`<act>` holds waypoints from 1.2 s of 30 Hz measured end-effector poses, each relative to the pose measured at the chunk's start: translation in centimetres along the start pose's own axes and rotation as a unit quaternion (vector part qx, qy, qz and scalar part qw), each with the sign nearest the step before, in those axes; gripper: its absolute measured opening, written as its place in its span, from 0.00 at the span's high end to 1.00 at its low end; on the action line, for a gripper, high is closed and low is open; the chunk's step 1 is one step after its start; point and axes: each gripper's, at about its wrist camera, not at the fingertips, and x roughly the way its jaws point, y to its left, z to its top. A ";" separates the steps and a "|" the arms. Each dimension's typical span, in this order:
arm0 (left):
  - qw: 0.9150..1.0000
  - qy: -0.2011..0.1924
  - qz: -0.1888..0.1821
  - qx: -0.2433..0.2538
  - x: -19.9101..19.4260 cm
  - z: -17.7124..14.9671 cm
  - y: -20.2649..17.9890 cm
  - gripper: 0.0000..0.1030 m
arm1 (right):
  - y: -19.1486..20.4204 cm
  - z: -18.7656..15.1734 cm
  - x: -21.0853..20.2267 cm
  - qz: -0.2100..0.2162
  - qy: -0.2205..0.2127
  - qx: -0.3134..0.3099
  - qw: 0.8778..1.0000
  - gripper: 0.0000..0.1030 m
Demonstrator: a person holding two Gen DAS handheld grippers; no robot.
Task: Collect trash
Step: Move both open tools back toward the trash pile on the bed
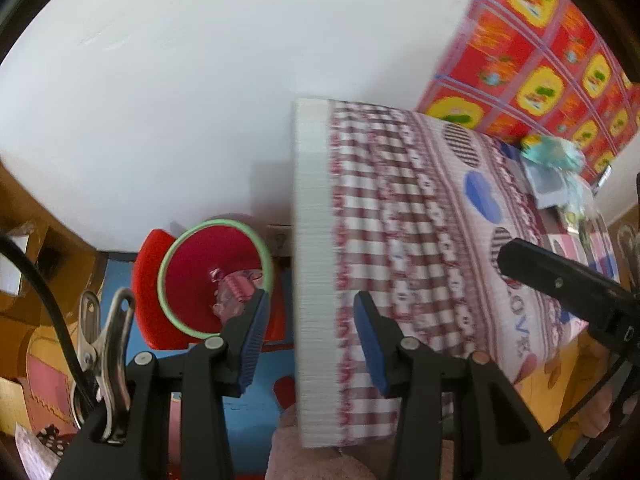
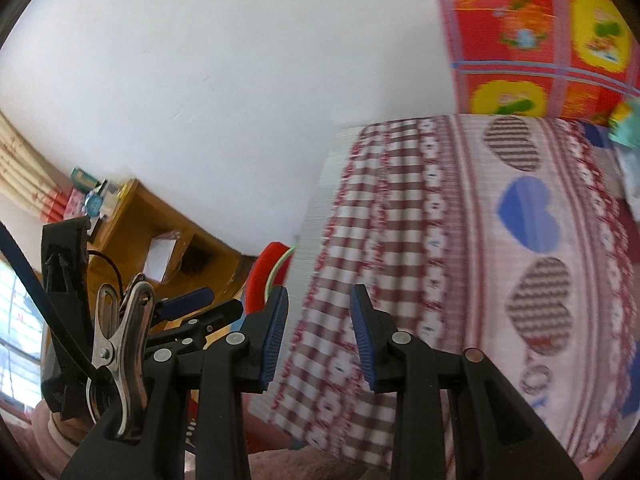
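Trash (image 1: 554,168) lies on the patterned table (image 1: 420,220), well apart from the red bin (image 1: 208,280) beside its edge; both grippers (image 1: 308,340) (image 2: 318,338) hover part-open, empty, ready to grab

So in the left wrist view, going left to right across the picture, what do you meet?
Metal clip → red bin with the green rim → table with the checked heart-print cloth → pale crumpled trash on the table.
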 end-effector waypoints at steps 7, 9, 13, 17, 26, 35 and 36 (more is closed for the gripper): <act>0.999 -0.003 -0.015 0.036 -0.6 0.0 -5.4 0.56 | -3.6 -1.6 -4.4 -0.017 -0.028 0.028 0.999 0.68; 0.999 -0.003 -0.018 0.044 -0.6 -0.1 -6.9 0.56 | -4.6 -2.1 -5.7 -0.021 -0.036 0.035 0.999 0.68; 0.998 -0.002 -0.028 0.056 -0.5 -0.4 -10.2 0.56 | -7.1 -3.2 -8.1 -0.032 -0.047 0.048 0.997 0.68; 0.997 -0.003 -0.034 0.066 -0.5 -0.7 -13.3 0.56 | -9.5 -4.3 -10.1 -0.043 -0.055 0.060 0.996 0.68; 0.995 -0.005 -0.052 0.083 -0.3 -0.8 -19.8 0.56 | -15.1 -6.4 -14.5 -0.063 -0.066 0.083 0.992 0.68; 0.990 -0.008 -0.065 0.125 0.2 1.1 -24.8 0.56 | -19.7 -6.5 -17.4 -0.086 -0.080 0.120 0.986 0.68; 0.989 -0.007 -0.070 0.130 0.5 1.4 -25.4 0.56 | -20.2 -6.5 -17.5 -0.089 -0.082 0.126 0.985 0.68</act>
